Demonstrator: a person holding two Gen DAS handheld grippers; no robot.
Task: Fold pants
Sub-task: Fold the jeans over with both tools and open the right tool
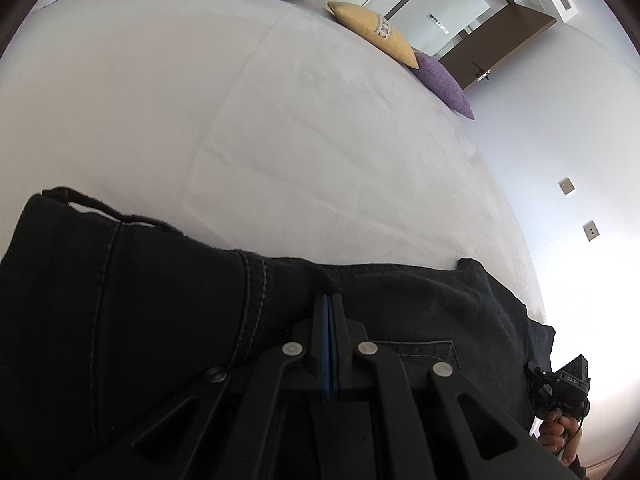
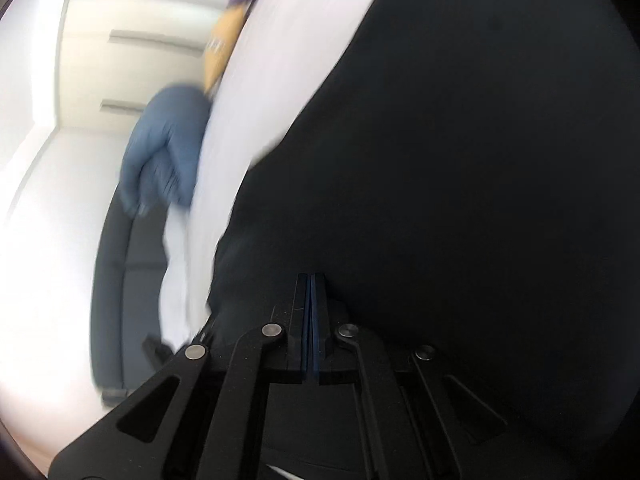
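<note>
Pants on bed, clenched in both grippers, 2 cushions beyond

Black denim pants with pale stitching; smooth white bedsheet.

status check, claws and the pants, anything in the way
Left claw shut over pants. Right claw shut against dark fabric, blurred. Pillows far across bed.
</note>
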